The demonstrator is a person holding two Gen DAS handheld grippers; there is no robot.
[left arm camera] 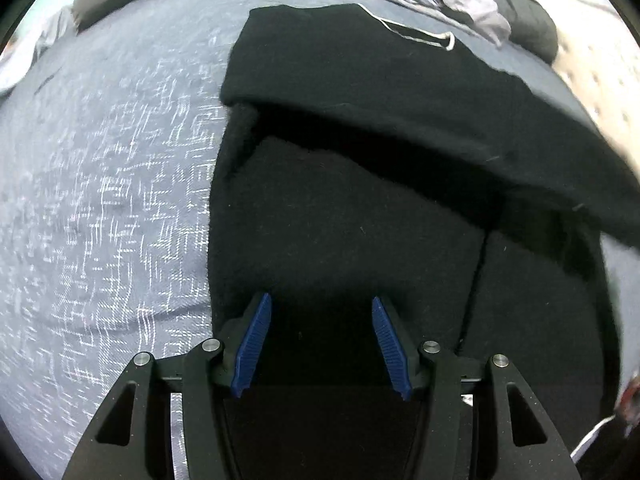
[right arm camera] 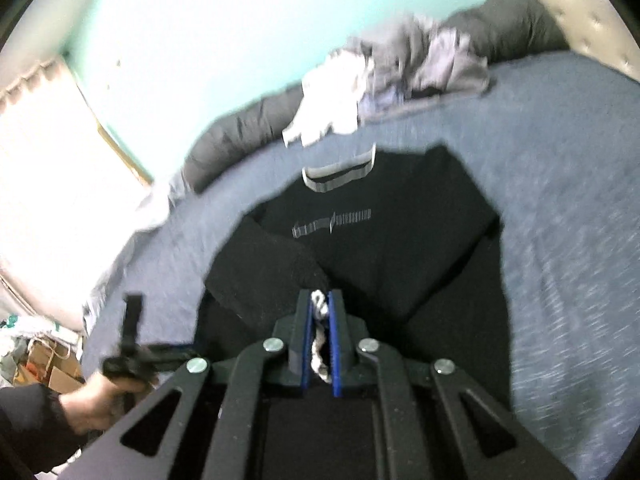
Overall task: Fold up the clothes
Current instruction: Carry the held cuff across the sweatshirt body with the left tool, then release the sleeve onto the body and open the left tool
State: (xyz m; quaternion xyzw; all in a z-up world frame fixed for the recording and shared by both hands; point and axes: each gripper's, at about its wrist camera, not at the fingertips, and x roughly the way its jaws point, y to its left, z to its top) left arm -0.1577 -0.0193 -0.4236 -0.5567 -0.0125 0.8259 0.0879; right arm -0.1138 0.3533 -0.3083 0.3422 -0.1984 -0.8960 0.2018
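A wide bed covered in a grey-blue woven spread with pale flecks (left arm camera: 120, 200) fills most of both views. A black long-sleeved sweatshirt with a pale neckband and a small grey chest print (right arm camera: 384, 240) is laid flat on it, seen at the centre of the right wrist view with the neck toward the top of the frame; in the left wrist view the same garment takes up the centre and right. One black sleeve (right arm camera: 272, 272) is drawn across the body from the left of the frame toward the lower centre. Dark grey pillows (right arm camera: 236, 140) are lined along the far edge of the bed, and a heap of grey and white unfolded clothes (right arm camera: 400, 76) is piled on them at the upper centre. A pale tufted headboard (right arm camera: 580, 12) is seen at the upper right.

The left tool (left arm camera: 322, 340) is held over the lower part of the sweatshirt, its blue pads standing apart with only dark fabric seen beyond them and nothing pinched. The right tool (right arm camera: 322, 336) is nearly closed, a whitish cuff at the sleeve end clamped between its blue pads. A hand (right arm camera: 96, 404) gripping the left tool is seen blurred at the lower left of the right wrist view
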